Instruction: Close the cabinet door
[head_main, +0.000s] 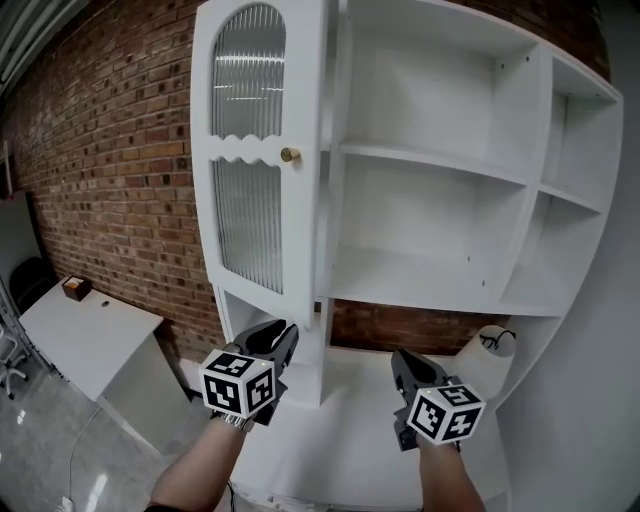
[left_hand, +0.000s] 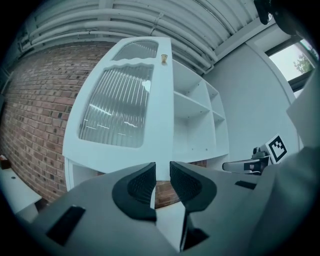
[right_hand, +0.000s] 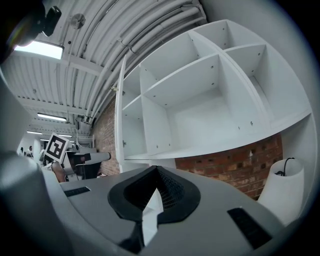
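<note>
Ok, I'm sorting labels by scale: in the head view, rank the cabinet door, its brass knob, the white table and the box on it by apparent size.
1. cabinet door
2. white table, farther from the camera
3-4. brown box and brass knob look nearly alike; the box sits farther off, so no ranking.

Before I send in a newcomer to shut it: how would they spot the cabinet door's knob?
Against the brick wall stands a white shelf cabinet whose one door, with ribbed glass panes, hangs open. On its frame, level with the wavy rail between the panes, sits the knob: small, round, the only brass-coloured spot on the white.
</note>
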